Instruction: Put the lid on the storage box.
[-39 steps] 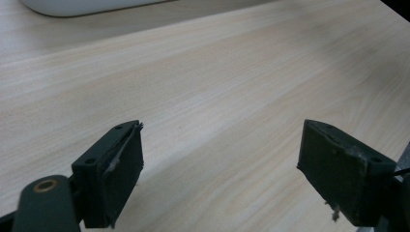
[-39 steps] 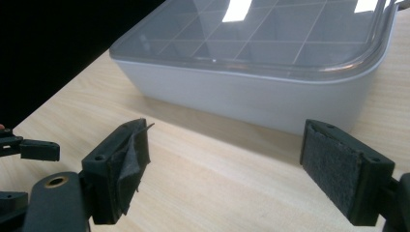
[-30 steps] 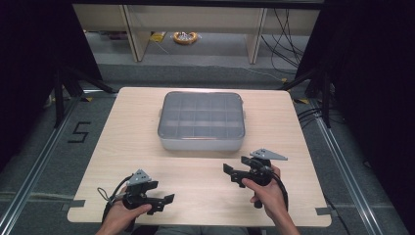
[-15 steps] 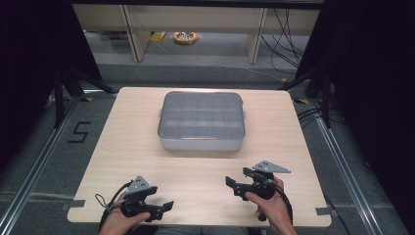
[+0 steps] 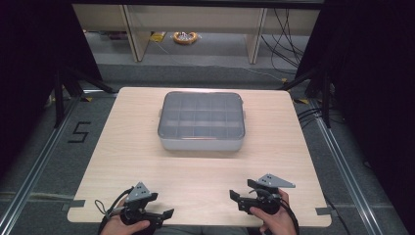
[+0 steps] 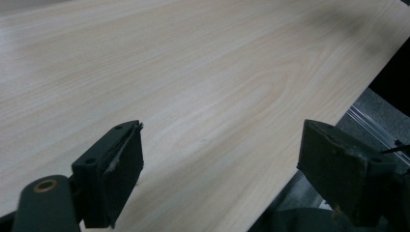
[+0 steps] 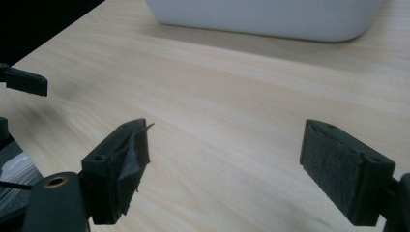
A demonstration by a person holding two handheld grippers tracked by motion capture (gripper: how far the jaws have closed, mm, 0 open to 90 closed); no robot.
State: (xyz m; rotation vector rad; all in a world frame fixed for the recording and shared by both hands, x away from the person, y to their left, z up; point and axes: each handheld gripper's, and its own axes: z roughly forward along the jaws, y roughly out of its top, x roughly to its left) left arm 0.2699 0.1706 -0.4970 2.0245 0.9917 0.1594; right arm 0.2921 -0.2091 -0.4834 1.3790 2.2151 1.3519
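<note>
Looking down on a pale wooden table (image 5: 147,161), a person holds a pair of tongs in each hand at the near edge. The left tongs (image 5: 164,216) and right tongs (image 5: 235,199) both have their jaws spread wide, holding nothing. A grey lidded box (image 5: 201,121) divided into compartments sits in the middle of the table, well apart from both tongs and straight ahead of them, its long side running left to right. The right tongs look slightly nearer, and the box's white wall (image 7: 261,17) appears ahead of their jaws.
</note>
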